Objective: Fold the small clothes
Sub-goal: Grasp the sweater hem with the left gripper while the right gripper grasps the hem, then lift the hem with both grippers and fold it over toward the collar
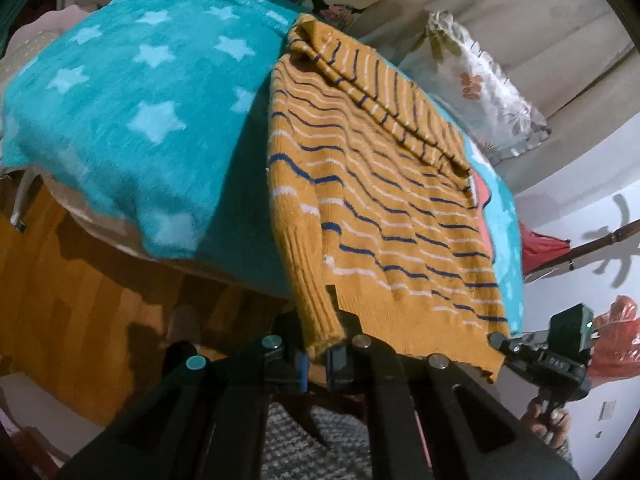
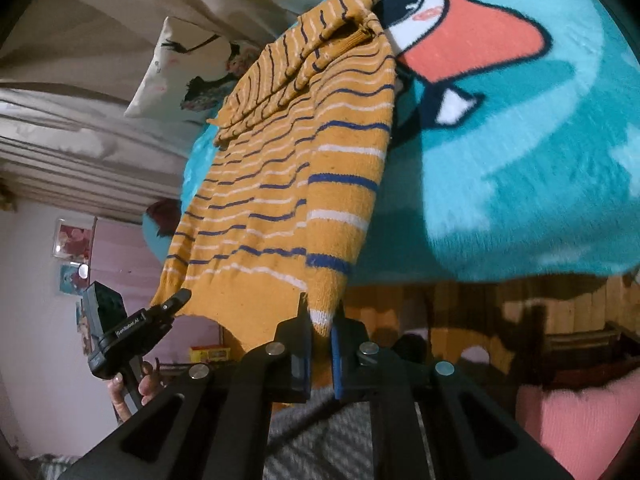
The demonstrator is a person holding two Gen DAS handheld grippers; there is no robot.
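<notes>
A small mustard-yellow knit sweater (image 1: 380, 208) with blue and white stripes lies on a turquoise star-pattern blanket (image 1: 132, 112), its hem hanging toward me. One sleeve is folded across its top. My left gripper (image 1: 318, 354) is shut on the sweater's left bottom corner, at a ribbed cuff. My right gripper (image 2: 322, 328) is shut on the sweater (image 2: 296, 184) at its right bottom corner. Each gripper also shows in the other's view, the right gripper (image 1: 498, 340) at the hem's right end and the left gripper (image 2: 180, 298) at the hem's left end.
The blanket (image 2: 520, 160) carries a cartoon face in orange and white. Floral pillows (image 1: 484, 88) lie behind the sweater against a beige sofa back (image 1: 540, 20). A wooden panel (image 1: 80, 280) sits below the blanket edge. A red bag (image 1: 616, 340) is at the right.
</notes>
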